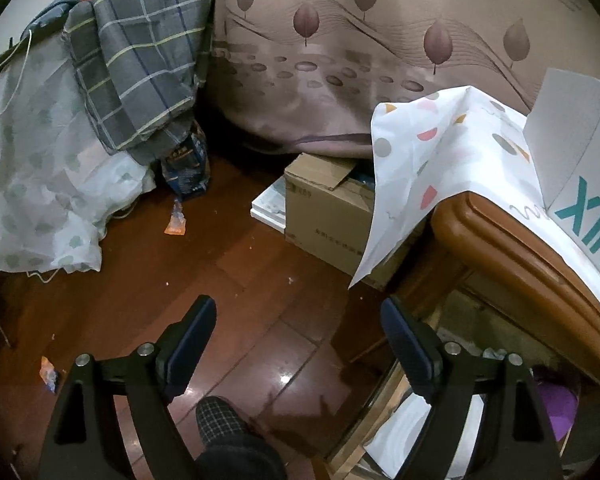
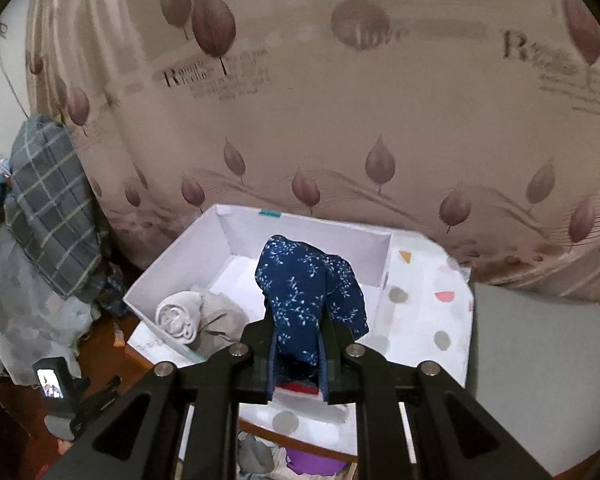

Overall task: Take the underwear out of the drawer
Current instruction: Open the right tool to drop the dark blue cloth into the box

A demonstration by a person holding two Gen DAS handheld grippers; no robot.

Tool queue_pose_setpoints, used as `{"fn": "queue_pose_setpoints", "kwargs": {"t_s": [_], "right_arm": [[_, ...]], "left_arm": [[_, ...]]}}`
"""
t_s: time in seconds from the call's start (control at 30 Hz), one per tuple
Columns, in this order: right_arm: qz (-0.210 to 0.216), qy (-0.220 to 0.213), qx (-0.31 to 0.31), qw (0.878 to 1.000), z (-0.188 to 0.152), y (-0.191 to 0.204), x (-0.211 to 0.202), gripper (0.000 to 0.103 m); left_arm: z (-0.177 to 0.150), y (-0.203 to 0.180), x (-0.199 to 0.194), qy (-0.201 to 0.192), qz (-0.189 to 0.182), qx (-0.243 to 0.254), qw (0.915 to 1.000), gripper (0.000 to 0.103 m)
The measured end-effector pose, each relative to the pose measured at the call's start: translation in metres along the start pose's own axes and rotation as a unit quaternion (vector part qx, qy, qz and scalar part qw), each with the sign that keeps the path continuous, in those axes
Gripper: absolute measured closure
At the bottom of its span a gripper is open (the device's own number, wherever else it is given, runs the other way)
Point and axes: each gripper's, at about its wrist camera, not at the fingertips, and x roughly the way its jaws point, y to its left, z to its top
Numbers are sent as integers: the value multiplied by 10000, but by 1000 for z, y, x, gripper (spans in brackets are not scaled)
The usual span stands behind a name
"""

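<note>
Two grippers: my right gripper [image 2: 298,350] is clamping the blue underwear [image 2: 308,292], holding it above the white box [image 2: 180,256]. My left gripper [image 1: 296,344] is standing wide, empty, over the floor [image 1: 260,280].

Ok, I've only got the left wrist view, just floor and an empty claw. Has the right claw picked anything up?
Observer: Yes. The right claw is shut on a dark blue floral garment, probably the underwear.
Operator: Where is it hanging?
Observer: In front of an open white box that stands on the spotted cloth.
Operator: Anything in that box?
Observer: A rolled grey cloth lies at its near left corner.
Operator: Is the drawer visible there?
Observer: Only a strip below the tabletop, showing something purple and grey fabric.
</note>
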Motion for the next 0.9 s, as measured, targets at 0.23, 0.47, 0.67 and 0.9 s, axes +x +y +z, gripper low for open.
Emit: {"fn": "queue_pose_setpoints", "kwargs": {"t_s": [0.23, 0.47, 0.67, 0.9], "right_arm": [[-278, 714, -76, 9970, -7, 3, 70, 88], [-496, 1095, -85, 9927, -24, -1, 105, 79], [-563, 932, -195, 9939, -24, 1, 90, 40], [150, 1011, -485, 9936, -40, 25, 16, 33]], "left_arm": [[2, 3, 3, 44, 21, -66, 10000, 20], [3, 4, 3, 57, 2, -72, 10000, 20], [4, 3, 3, 71, 22, -41, 10000, 20], [4, 2, 4, 80, 32, -26, 10000, 20]]}}
